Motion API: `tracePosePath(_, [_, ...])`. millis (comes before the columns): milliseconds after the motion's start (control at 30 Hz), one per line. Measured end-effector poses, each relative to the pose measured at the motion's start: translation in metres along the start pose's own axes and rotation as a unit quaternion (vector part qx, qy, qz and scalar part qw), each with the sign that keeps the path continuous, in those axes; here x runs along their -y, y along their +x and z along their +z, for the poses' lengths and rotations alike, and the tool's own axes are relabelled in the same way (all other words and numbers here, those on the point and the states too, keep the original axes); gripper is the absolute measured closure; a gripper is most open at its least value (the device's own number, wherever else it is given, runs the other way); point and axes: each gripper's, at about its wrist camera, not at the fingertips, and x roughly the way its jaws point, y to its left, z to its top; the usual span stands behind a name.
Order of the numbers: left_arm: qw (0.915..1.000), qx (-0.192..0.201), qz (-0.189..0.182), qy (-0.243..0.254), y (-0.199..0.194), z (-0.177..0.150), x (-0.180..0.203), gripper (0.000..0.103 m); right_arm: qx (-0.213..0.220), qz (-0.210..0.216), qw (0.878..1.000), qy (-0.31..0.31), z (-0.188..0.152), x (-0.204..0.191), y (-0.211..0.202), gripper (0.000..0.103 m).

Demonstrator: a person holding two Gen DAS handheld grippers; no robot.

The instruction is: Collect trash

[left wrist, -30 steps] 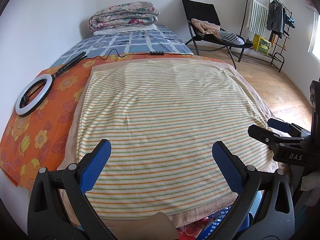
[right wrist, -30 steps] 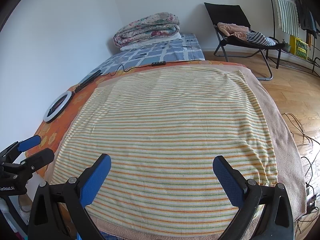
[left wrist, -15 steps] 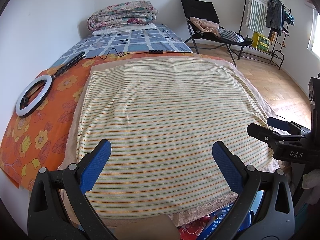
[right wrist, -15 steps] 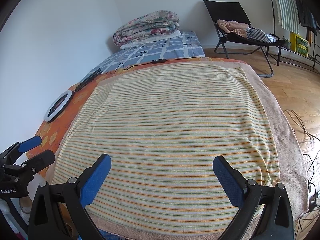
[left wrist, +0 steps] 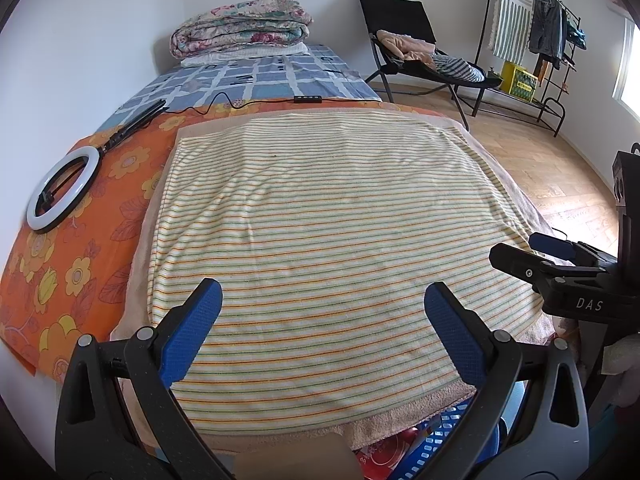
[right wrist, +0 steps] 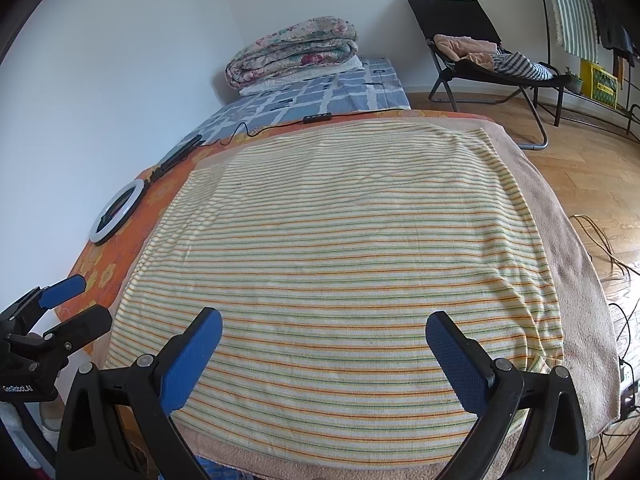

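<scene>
No loose trash shows on the striped towel point(left wrist: 320, 208) that covers the bed. My left gripper point(left wrist: 322, 300) hovers open above the towel's near edge, nothing between its blue pads. My right gripper point(right wrist: 324, 328) is open too, over the same edge, and holds nothing. Each gripper shows in the other's view: the right gripper point(left wrist: 552, 264) at the far right, the left gripper point(right wrist: 60, 312) at the lower left. Below the bed's near edge I see part of a blue basket point(left wrist: 444, 428) with red items in it, mostly hidden.
A ring light point(left wrist: 64, 192) with its cable lies on the orange floral sheet point(left wrist: 80, 264) at left. Folded quilts point(left wrist: 240, 24) sit at the bed's far end. A black folding chair point(left wrist: 404, 40) with clothes and a clothes rack point(left wrist: 536, 32) stand on the wooden floor at right.
Both grippers stay open and nearly still. The right wrist view has shifted slightly, with the bed sitting a little lower in frame.
</scene>
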Motion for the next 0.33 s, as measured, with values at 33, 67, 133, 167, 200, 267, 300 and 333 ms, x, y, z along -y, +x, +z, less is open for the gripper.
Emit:
tracePosePath(33, [1.0,0.0,0.0,0.0,0.0007,0.0014,0.0012,0.0,0.0,0.001,1.0,0.001,-0.0003,0.0003,0.0,0.0])
tracePosePath(67, [1.0,0.0,0.0,-0.001,0.0013,0.0026,0.0024,0.0,-0.001,0.001,1.0,0.002,-0.0005,0.0003,0.0001,0.0])
tracePosePath(133, [1.0,0.002,0.001,0.0,0.0005,0.0019,0.0014,0.0,-0.001,0.002,1.0,0.004,0.0002,0.0013,0.0001,0.0])
tracePosePath(167, [1.0,0.003,0.002,0.001,0.0009,0.0034,0.0032,0.0,-0.001,0.002,1.0,0.005,0.0001,0.0012,0.0002,0.0])
tracePosePath(200, [1.0,0.004,0.003,0.002,-0.0002,0.0026,0.0029,0.0,-0.001,0.002,1.0,0.005,0.0,0.001,0.0003,0.0])
tracePosePath(267, [0.9999,0.009,0.006,0.003,-0.0024,0.0001,0.002,0.0,-0.001,0.002,1.0,0.005,0.0002,0.002,0.0004,0.0])
tracePosePath(300, [0.9999,0.01,0.009,0.004,-0.0025,-0.0004,0.0025,0.0,-0.001,0.002,1.0,0.005,0.0002,0.0021,0.0004,0.0])
tracePosePath(333, [0.9999,0.009,0.01,0.005,-0.003,-0.0018,0.0014,0.0,-0.001,0.002,1.0,0.006,0.0001,0.0022,0.0004,0.0])
